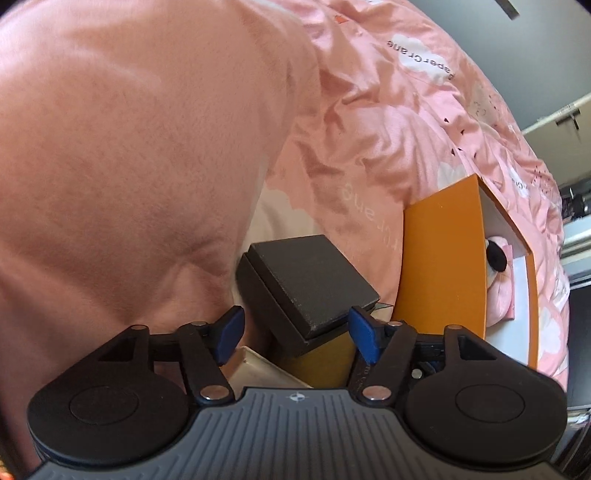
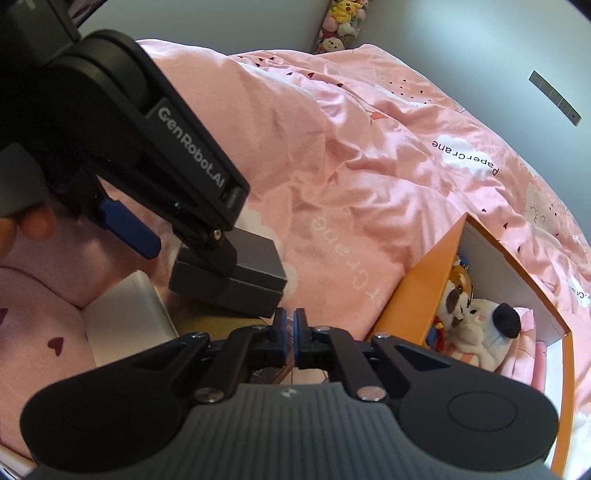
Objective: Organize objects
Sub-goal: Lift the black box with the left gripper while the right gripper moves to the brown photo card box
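Note:
A black lidded box lies on an orange-brown surface on the bed. My left gripper is open, its blue pads standing on either side of the box's near corner without pressing on it. The right wrist view shows the same gripper reaching down over the black box, held by a person's hand. My right gripper is shut just in front of that box, and I see nothing between its pads. To the right, an open orange box holds plush toys.
A crumpled pink bedspread covers the bed. A white box sits left of the black one, beside a pink pillow with hearts. A big pink fabric mass fills the left of the left wrist view. More plush toys line the far wall.

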